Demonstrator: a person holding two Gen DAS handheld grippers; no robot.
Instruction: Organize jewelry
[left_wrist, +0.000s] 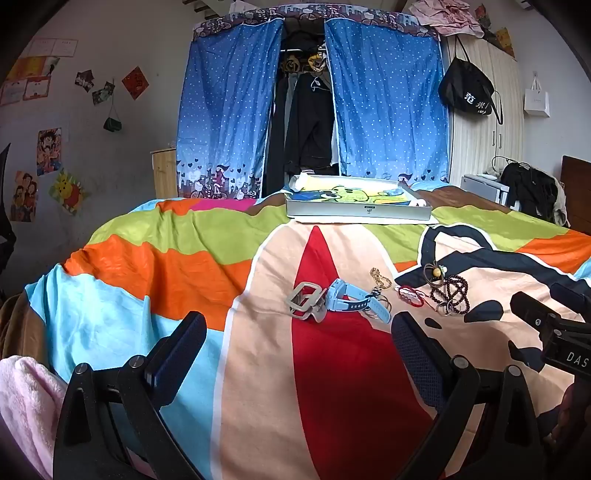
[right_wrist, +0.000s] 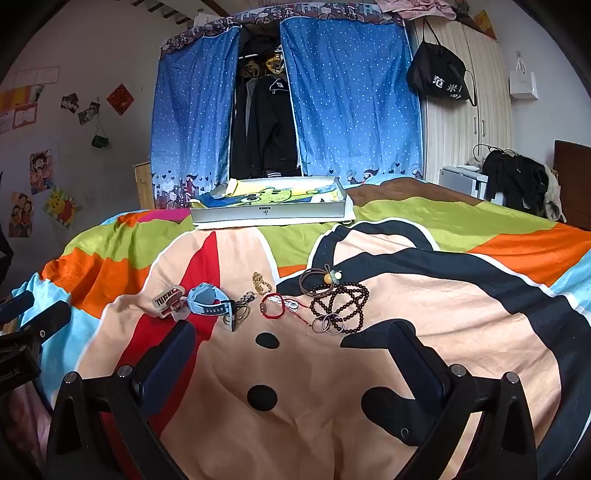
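Jewelry lies in a row on the colourful bedspread (left_wrist: 147, 266). From left: a beige watch (left_wrist: 304, 301) (right_wrist: 168, 299), a light blue watch (left_wrist: 351, 299) (right_wrist: 208, 299), a gold chain bracelet (left_wrist: 380, 278) (right_wrist: 260, 282), a red cord bracelet (left_wrist: 410, 295) (right_wrist: 273, 308), and a dark bead string (left_wrist: 452, 291) (right_wrist: 341, 302) with thin rings (right_wrist: 328, 324). A shallow white box (left_wrist: 358, 210) (right_wrist: 269, 214) sits farther back. My left gripper (left_wrist: 299, 332) is open, short of the watches. My right gripper (right_wrist: 291, 339) is open, short of the bracelets and beads.
A blue dotted curtain (left_wrist: 384, 103) hangs behind the bed over a wardrobe of dark clothes. A pink blanket (left_wrist: 26, 398) lies at the near left edge. The right gripper's body (left_wrist: 554, 325) shows at the right of the left wrist view. A wooden headboard (right_wrist: 572, 177) stands at far right.
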